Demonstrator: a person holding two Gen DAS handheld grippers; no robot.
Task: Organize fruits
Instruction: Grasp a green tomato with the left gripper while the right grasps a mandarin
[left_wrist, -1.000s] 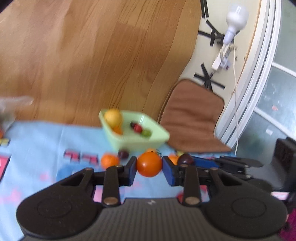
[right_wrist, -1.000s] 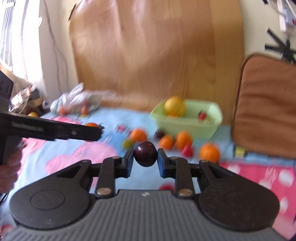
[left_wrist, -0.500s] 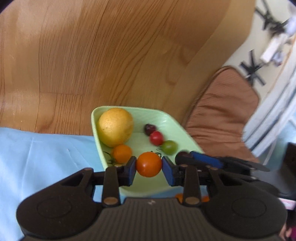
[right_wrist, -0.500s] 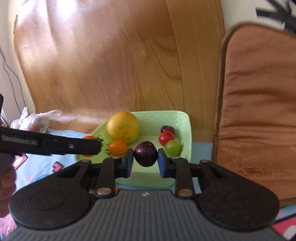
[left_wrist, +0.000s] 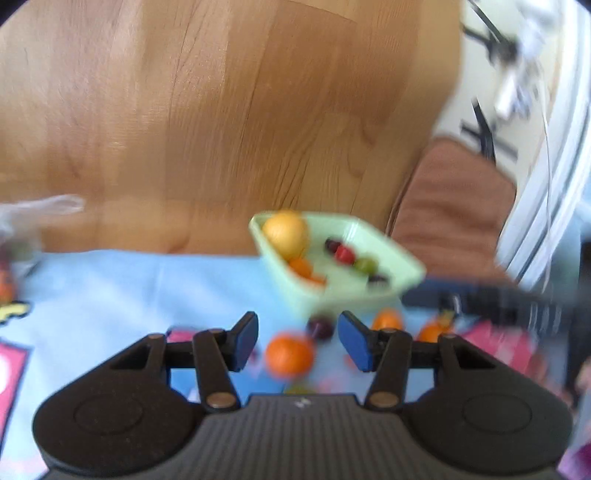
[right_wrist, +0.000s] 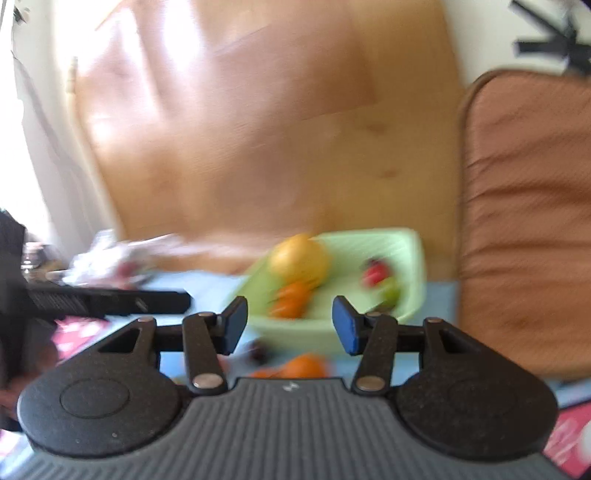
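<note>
A light green basket (left_wrist: 402, 258) (right_wrist: 410, 243) holds a large yellow fruit (left_wrist: 286, 232) (right_wrist: 299, 258), orange tomatoes (left_wrist: 301, 266) (right_wrist: 291, 299), a red one (left_wrist: 344, 254) (right_wrist: 375, 274), a green one (left_wrist: 365, 264) and dark plums (left_wrist: 378, 278). My left gripper (left_wrist: 297, 339) is open and empty, back from the basket, above an orange fruit (left_wrist: 290, 355) and a dark plum (left_wrist: 320, 326) on the cloth. My right gripper (right_wrist: 288, 325) is open and empty just in front of the basket. Both views are blurred.
More orange fruits (left_wrist: 386, 319) (right_wrist: 304, 365) lie on the blue and pink cloth (left_wrist: 110, 288) in front of the basket. A brown cushion (right_wrist: 524, 221) stands right, a wooden board (left_wrist: 221, 110) behind, a plastic bag (right_wrist: 122, 254) at the left.
Both grippers opened and let go of the orange tomato and the dark plum into the basket. Both have pulled back from the basket.
</note>
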